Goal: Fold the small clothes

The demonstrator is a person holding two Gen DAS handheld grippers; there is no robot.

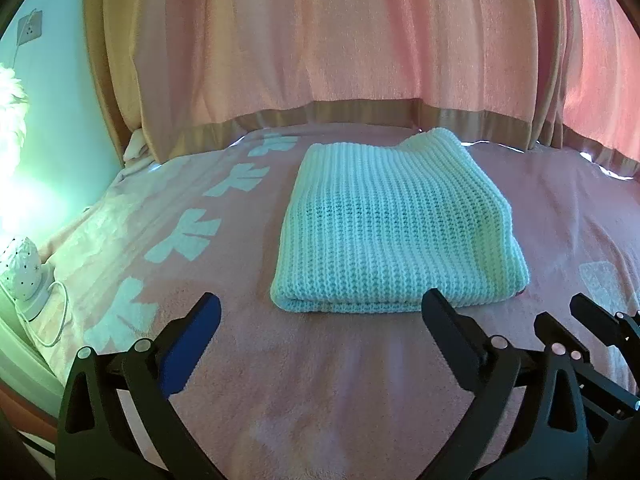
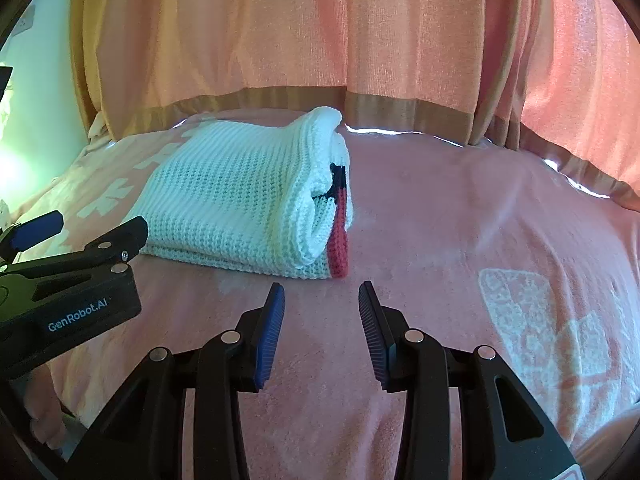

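Both grippers (image 1: 320, 312) (image 2: 322, 300) are hovering empty, jaws spread, beside the folded knit (image 1: 396, 224); folding looks finished, so set it aside next.

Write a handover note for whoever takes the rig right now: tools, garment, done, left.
Left tool: open, empty, just short of the sweater's near edge.
Right tool: open, empty, over the bare blanket near the sweater's red-trimmed corner.
White knit sweater: folded into a flat rectangle mid-bed, in front of the curtain.
Done: the fold looks complete.
Left: perhaps tidy the raised far corner; no other garment in view.
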